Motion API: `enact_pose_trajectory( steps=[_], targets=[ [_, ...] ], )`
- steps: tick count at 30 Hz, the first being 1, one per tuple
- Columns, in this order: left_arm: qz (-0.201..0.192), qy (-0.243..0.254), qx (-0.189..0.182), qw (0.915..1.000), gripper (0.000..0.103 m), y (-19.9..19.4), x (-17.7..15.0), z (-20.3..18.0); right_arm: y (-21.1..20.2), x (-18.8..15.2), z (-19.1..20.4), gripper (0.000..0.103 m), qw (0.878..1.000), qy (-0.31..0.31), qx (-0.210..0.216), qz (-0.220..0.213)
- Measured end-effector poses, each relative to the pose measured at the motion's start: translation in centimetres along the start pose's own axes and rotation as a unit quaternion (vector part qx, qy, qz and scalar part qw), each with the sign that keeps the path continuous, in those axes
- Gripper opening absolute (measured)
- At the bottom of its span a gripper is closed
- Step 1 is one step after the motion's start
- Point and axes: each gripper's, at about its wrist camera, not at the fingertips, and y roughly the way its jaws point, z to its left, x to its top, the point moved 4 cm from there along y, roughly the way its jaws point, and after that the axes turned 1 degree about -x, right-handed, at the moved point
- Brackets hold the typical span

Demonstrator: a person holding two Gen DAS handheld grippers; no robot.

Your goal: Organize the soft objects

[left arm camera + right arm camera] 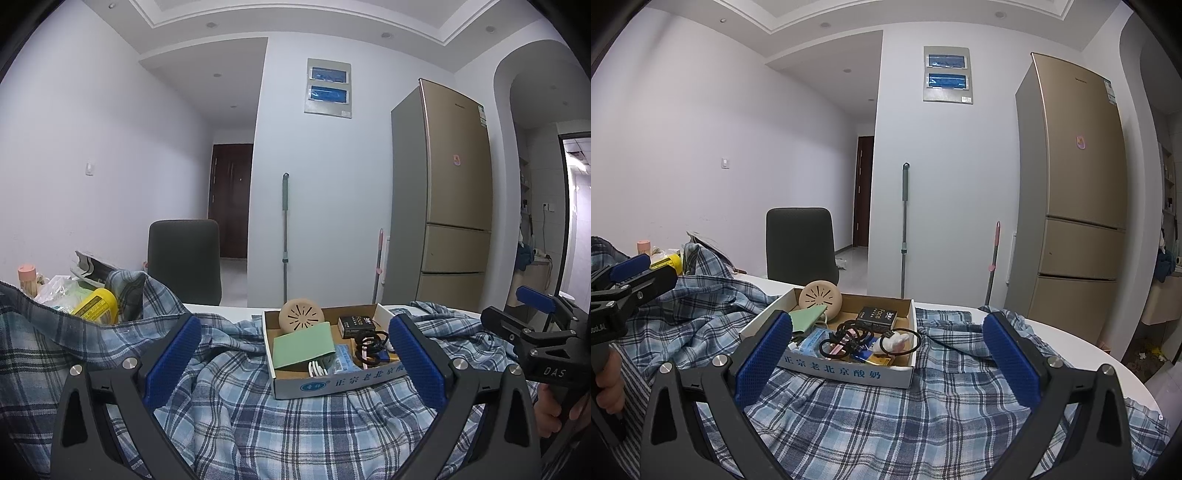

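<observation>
A blue plaid shirt (258, 417) lies crumpled over the white table, also in the right wrist view (886, 417). A shallow cardboard box (332, 386) sits on it, holding a beige round object, a green card, a black box and hair ties; it also shows in the right wrist view (849, 373). My left gripper (293, 358) is open and empty above the shirt, just in front of the box. My right gripper (886, 354) is open and empty, likewise before the box. Each gripper shows at the edge of the other's view (535, 317) (631, 280).
A yellow container (98, 306), a pink-capped jar (26, 277) and bags crowd the table's left. A dark chair (184, 258) stands behind the table. Mops (285, 236) and a gold fridge (450, 199) stand against the far wall. The white table edge (1071, 339) curves at right.
</observation>
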Motion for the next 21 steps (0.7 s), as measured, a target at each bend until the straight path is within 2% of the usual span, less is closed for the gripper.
enact_pose_trajectory(
  steps=[21],
  targets=[
    [0.003, 0.0, -0.001, 1.0, 0.103, 0.04, 0.03, -0.13, -0.13, 0.08, -0.13, 0.103, 1.0, 0.0, -0.001, 0.0]
  ],
)
